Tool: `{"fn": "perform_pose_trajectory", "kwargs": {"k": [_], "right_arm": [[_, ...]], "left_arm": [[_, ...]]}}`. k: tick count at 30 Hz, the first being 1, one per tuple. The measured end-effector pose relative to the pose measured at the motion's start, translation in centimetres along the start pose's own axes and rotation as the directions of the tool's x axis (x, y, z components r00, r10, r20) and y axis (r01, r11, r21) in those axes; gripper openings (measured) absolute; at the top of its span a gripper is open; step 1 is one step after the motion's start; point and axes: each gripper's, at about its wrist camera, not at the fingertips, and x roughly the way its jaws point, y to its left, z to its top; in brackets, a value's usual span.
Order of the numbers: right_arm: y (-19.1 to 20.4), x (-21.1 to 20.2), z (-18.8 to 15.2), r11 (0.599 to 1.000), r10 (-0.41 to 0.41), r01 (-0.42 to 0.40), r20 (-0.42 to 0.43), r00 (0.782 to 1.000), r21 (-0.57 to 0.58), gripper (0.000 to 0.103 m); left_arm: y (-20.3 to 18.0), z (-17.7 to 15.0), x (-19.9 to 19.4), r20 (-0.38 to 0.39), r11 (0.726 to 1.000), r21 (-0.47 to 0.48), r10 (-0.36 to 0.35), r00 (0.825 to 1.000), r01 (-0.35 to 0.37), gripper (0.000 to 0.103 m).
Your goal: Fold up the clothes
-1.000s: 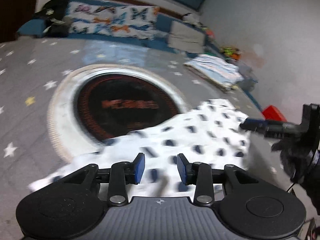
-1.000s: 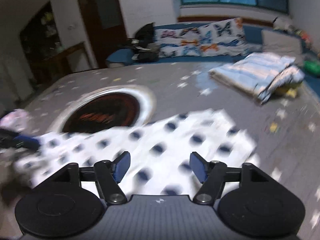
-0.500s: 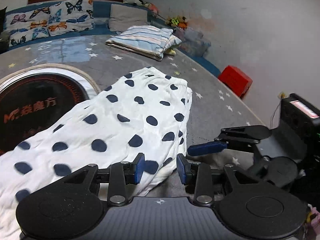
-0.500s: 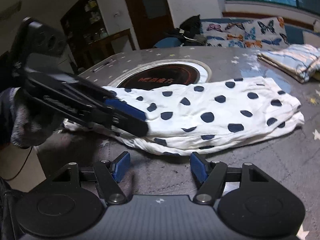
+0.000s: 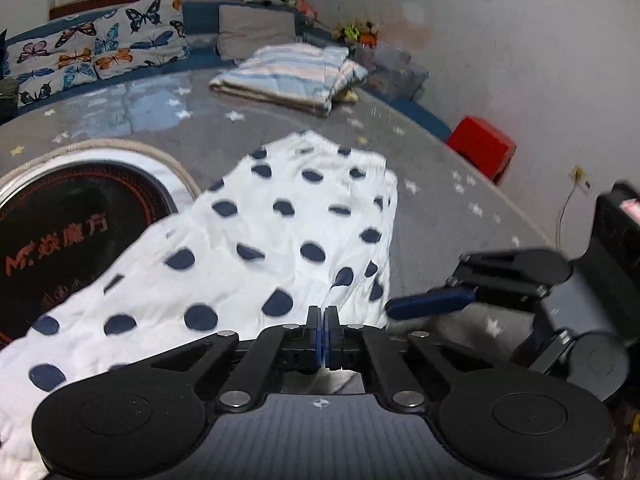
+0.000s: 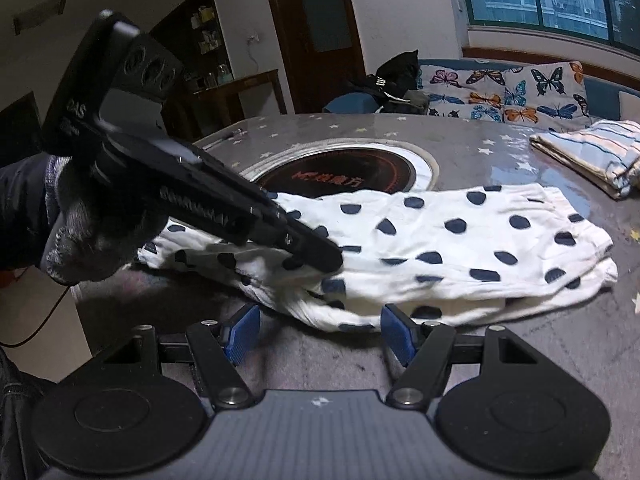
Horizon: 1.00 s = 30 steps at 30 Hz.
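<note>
Left gripper (image 5: pixel 322 334) pinches the near edge of the garment (image 5: pixel 280 236), stretching away lengthwise; right gripper (image 6: pixel 320 330) gapes just short.

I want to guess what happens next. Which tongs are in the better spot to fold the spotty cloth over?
Probably the left tongs: they look shut on the spotty cloth's near edge, ready to lift it. The right tongs are open, just short of the cloth.
</note>
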Motion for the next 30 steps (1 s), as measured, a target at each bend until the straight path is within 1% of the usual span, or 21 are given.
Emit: {"fn": "perform_pose_trajectory", "kwargs": {"k": [5,8,12,15,19,22,24,26,30], "right_arm": [[0.0,1.3,0.5,0.999,0.051,-0.051,-0.012,0.999,0.008,0.069],[-0.5,2.4,1.1,0.996,0.091,-0.090,-0.012,0.996,0.018,0.070],[-1.4,4.0,1.9,0.988,0.152,-0.152,-0.003,0.988,0.036,0.073],[-1.9,5.4,2.6,0.977,0.210,-0.209,-0.007,0.978,0.047,0.075],[-2.9,6.5,2.9,0.941,0.324,-0.321,-0.010,0.946,0.110,0.076],[-2.9,5.7,2.7,0.918,0.380,-0.380,0.019,0.925,0.115,0.074],[-2.6,4.7,2.4,0.914,0.388,-0.388,0.023,0.921,0.113,0.074],[-2.3,3.8,2.1,0.911,0.397,-0.397,0.027,0.918,0.111,0.074],[-1.5,1.8,0.7,0.915,0.388,-0.386,0.004,0.921,0.115,0.074]], "left_arm": [[0.7,1.0,-1.2,0.043,0.999,-0.033,-0.033,0.999,0.035,0.001],[0.9,1.2,-1.5,0.052,0.997,-0.040,-0.058,0.997,0.060,0.001],[0.9,1.1,-1.6,0.049,0.996,-0.037,-0.082,0.995,0.084,0.001],[1.0,1.0,-1.6,0.046,0.995,-0.036,-0.094,0.995,0.096,0.001],[1.4,1.1,-1.6,0.040,0.993,-0.042,-0.111,0.993,0.113,0.001],[2.0,1.1,-1.5,0.036,0.992,-0.060,-0.111,0.993,0.113,0.003],[2.4,1.1,-1.6,0.038,0.991,-0.075,-0.105,0.994,0.108,0.005],[2.9,1.2,-1.8,0.044,0.991,-0.088,-0.094,0.995,0.098,0.005],[3.4,1.2,-1.7,0.044,0.992,-0.107,-0.066,0.997,0.071,0.006]]}}
